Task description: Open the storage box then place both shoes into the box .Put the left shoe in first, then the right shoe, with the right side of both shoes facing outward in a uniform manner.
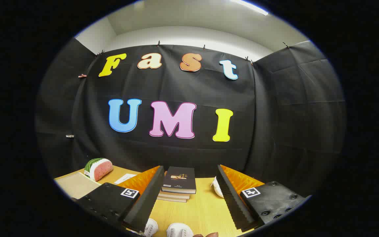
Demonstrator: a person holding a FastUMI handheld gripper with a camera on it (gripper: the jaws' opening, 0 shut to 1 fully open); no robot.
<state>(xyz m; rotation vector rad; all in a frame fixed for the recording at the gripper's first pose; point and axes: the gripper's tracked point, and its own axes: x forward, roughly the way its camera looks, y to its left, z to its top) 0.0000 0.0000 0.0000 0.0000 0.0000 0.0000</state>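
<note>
Two white shoe toes (168, 228) sit nearest to me, low on the wooden table (202, 210), side by side between my gripper's (189, 197) fingers. The fingers are spread wide apart and grip nothing. A fingertip (209, 234) of a hand pokes in just right of the shoes. A little farther off, straight ahead between the fingers, lies a stack of books (178, 184) with a dark cover on top. Just beyond my right finger I see part of a pale rounded object (217, 187); I cannot tell what it is. Far to the left rests a watermelon slice toy (98, 168) beside a beige pad (76, 185) and a white card (125, 178). The storage box is nowhere in what I see, so I judge that the opening step has not begun. My next move calls for turning to find the box and its lid before I reach down for the left shoe.
</note>
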